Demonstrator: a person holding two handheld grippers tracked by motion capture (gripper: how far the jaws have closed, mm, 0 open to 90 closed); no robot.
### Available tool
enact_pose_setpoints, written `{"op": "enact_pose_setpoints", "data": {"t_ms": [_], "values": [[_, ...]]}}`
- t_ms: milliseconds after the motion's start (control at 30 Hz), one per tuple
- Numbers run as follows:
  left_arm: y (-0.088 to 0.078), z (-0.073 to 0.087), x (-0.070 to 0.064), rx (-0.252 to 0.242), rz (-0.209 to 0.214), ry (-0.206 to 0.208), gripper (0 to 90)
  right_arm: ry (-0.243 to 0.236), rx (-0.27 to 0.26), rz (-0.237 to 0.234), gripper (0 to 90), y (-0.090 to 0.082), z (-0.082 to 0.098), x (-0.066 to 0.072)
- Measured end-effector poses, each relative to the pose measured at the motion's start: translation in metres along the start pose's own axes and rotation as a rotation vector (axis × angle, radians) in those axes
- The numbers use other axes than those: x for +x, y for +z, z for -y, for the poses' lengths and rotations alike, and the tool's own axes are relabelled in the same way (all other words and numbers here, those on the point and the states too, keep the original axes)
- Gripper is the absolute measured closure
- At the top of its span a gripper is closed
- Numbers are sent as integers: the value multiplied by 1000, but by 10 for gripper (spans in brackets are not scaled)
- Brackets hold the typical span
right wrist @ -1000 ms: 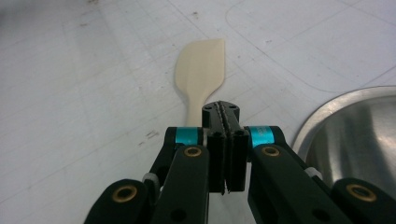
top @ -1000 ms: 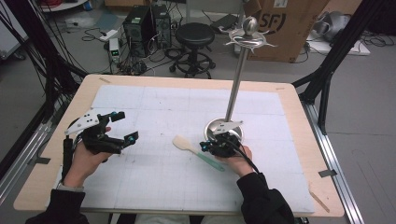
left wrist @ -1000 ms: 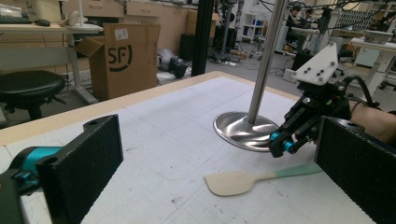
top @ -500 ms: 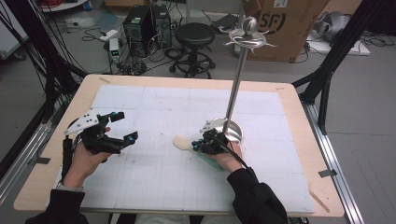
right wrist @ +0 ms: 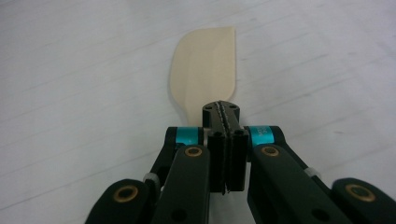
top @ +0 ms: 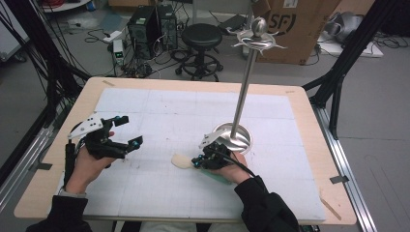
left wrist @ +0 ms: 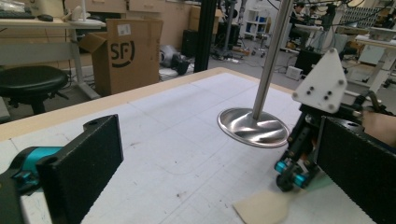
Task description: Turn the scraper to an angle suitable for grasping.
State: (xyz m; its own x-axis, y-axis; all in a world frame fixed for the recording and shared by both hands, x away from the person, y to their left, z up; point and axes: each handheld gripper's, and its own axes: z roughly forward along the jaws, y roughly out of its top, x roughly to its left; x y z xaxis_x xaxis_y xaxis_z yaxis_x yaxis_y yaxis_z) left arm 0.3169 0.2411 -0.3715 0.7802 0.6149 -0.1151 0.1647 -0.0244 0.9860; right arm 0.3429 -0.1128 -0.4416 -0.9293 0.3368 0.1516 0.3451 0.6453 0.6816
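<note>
Right gripper view: right gripper point(right wrist: 225, 112) jaws pressed together, nothing visibly clamped, poised above the cream silicone spatula with green handle point(right wrist: 205, 70), which lies flat on the white gridded table mat point(right wrist: 70, 93). High view: left gripper point(top: 123, 130) jaws wide apart, empty. Spatula lies near the polished steel stand base point(top: 237, 137).

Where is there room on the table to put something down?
The far half of the white mat is bare, from its left edge across to the metal stand. The near strip between the two arms is bare too. It gets crowded by the stand's base, where the right claw hangs over the spatula. The left claw fills the left side.
</note>
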Motion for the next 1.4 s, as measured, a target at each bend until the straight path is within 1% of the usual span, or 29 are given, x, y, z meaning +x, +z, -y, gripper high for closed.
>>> {"op": "enact_pose_setpoints", "data": {"t_ms": [33, 67, 100, 133, 200, 233, 300, 367, 400, 433, 467, 533, 567, 600, 633, 667, 733, 867, 933, 1000, 1067, 1200, 1233, 1400], "values": [[0, 0, 0, -2, -1, 0, 17, -17, -1, -12, 899, 0, 0, 2], [0, 0, 0, -3, 0, -1, 17, -7, 3, -13, 898, 1, 1, 5], [0, 0, 1, -4, 1, -2, 17, -4, 8, 2, 898, 1, 1, 9], [0, 0, 1, -4, 1, -2, 17, -14, 11, 20, 898, 0, 1, 12], [2, 0, 0, -13, 8, 7, 17, -43, 25, 29, 898, 0, 0, 16], [2, 0, 0, -15, 8, 9, 17, -54, 21, 34, 898, 1, -1, 17], [3, -1, 0, -15, 10, 10, 17, -49, 28, 37, 898, 0, -1, 18], [3, -1, 1, -18, 10, 8, 17, -66, 6, 43, 898, -3, 0, 20], [3, -1, 1, -20, 9, 4, 17, -82, -28, 42, 898, -5, 2, 21], [3, -1, 2, -23, 8, 3, 17, -84, -55, 37, 898, -8, 4, 23], [2, -2, 2, -27, 9, 6, 17, -83, -61, 32, 898, -11, 7, 25], [1, -3, 2, -43, 22, -2, 17, -81, -54, 25, 898, -18, 13, 29], [0, -3, 2, -49, 23, 1, 17, -79, -59, 22, 898, -21, 17, 31], [0, -4, 1, -47, 20, 6, 17, -71, -63, 19, 899, -25, 21, 34], [0, -4, 1, -47, 18, 6, 17, -62, -52, 13, 899, -28, 24, 37], [1, -5, 1, -47, 20, 9, 17, -66, -48, 15, 899, -30, 26, 38], [2, -4, 1, -42, 17, 11, 17, -60, -21, 22, 899, -32, 33, 41], [4, -3, 0, -27, 18, 17, 17, -38, 24, 15, 899, -36, 44, 44], [5, -2, 1, -21, 19, 15, 17, -16, 28, 21, 899, -41, 47, 46], [5, -2, 1, -20, 18, 13, 17, -8, 32, 32, 899, -45, 52, 47], [5, -2, 2, -18, 18, 10, 17, 15, 29, 39, 899, -50, 58, 48], [5, -2, 2, -20, 18, 6, 17, 44, 15, 55, 899, -64, 73, 48], [5, -2, 2, -19, 16, 7, 17, 56, 13, 52, 899, -67, 77, 48], [6, -1, 1, -12, 19, 11, 17, 100, -9, 82, 899, -83, 95, 42]]}}
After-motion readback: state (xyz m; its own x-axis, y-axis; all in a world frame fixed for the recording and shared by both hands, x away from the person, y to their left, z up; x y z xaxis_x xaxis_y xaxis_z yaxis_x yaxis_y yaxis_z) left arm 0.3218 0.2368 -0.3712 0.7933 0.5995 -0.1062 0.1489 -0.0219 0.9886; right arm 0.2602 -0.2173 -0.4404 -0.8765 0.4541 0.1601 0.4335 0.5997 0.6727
